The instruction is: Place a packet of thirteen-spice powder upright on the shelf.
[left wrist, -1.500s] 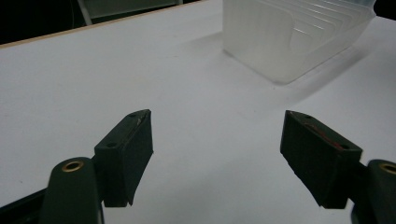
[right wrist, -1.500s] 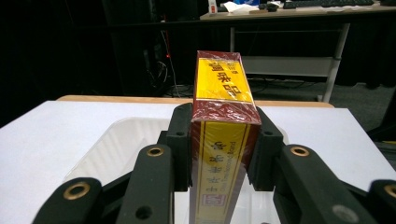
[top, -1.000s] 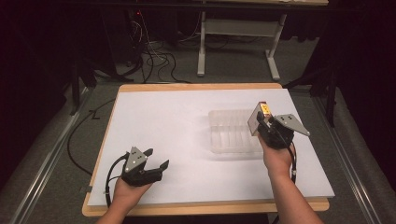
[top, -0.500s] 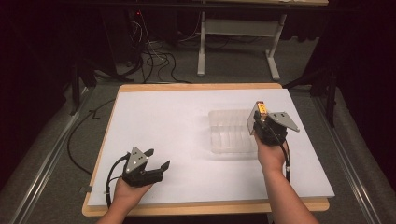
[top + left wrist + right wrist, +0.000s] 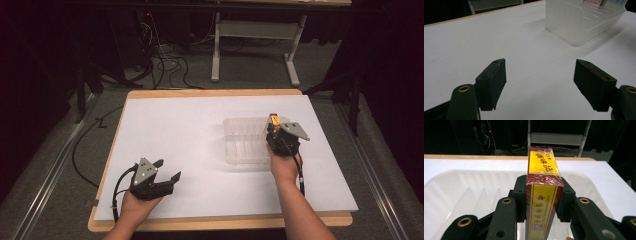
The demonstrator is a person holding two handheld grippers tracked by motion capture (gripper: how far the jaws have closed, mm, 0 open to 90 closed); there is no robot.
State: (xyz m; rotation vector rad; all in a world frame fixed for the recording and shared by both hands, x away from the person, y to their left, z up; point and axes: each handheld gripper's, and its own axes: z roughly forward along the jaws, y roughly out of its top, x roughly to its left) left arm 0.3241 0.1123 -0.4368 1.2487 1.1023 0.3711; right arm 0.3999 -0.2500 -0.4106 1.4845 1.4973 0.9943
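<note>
Since a second ago my right claw point(image 5: 274, 123) has come down and inward with its box, and now hangs over the right end of the clear plastic tray point(image 5: 239, 150). It is clenched on a red-and-yellow carton point(image 5: 543, 195), standing upright just above the tray's ribbed slots. I judge the pick done and the carry nearly over; lowering the carton into a slot and letting go remain. My left claw point(image 5: 540, 85) rests released and empty on the white bench point(image 5: 190, 135), well apart.
</note>
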